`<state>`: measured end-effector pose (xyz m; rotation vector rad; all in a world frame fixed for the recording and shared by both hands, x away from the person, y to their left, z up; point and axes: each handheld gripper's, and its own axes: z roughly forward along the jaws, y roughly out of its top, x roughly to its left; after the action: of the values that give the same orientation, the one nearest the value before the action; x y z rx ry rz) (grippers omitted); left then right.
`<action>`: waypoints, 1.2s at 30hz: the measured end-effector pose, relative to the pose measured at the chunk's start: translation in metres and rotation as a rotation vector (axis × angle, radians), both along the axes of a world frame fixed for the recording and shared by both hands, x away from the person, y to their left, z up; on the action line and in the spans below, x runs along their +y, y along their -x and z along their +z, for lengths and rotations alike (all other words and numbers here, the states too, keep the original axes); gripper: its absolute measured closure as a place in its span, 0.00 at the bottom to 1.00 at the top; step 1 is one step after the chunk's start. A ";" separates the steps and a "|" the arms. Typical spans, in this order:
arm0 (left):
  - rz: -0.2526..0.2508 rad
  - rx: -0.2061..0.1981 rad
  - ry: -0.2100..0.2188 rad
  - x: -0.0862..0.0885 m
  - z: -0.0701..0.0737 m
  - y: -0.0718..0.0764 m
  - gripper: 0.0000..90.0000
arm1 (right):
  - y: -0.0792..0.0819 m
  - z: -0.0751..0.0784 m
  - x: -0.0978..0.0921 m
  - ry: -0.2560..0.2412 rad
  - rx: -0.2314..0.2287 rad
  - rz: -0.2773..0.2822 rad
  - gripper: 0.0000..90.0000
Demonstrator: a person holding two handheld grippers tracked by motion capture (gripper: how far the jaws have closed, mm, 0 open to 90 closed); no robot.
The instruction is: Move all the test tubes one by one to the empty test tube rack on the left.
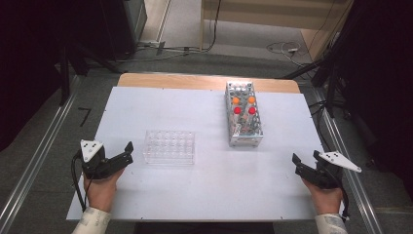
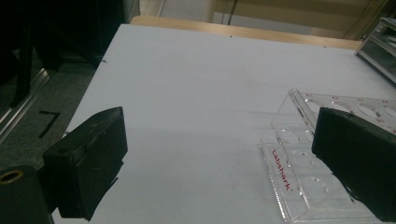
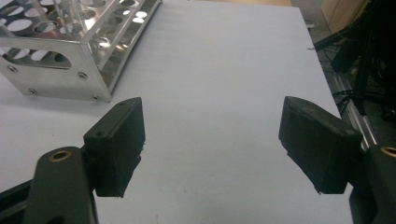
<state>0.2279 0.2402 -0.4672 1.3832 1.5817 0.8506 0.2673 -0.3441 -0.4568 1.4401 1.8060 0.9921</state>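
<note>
white table (image 1: 204, 180) | cables on floor (image 1: 285, 48) | dark stands (image 1: 336, 68)

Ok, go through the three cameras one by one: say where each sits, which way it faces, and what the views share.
High view: above the person's side, looking forward and down on the white table; both forearms enter from the bottom, holding the left gripper and right gripper.
Left gripper view: rides the left gripper, facing across the table, open jaws flanking the clear plastic rack.
Right gripper view: rides the right gripper, open jaws toward the metal rack.
Shared: both racks also appear from above.
</note>
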 end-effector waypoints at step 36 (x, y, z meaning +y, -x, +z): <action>0.012 -0.007 -0.002 0.000 -0.001 0.000 0.05 | -0.034 0.005 0.059 -0.036 -0.005 0.176 0.31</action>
<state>0.2279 0.2406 -0.4683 1.3722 1.5860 0.8640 0.3015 -0.2848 -0.4520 1.3156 1.9460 1.1199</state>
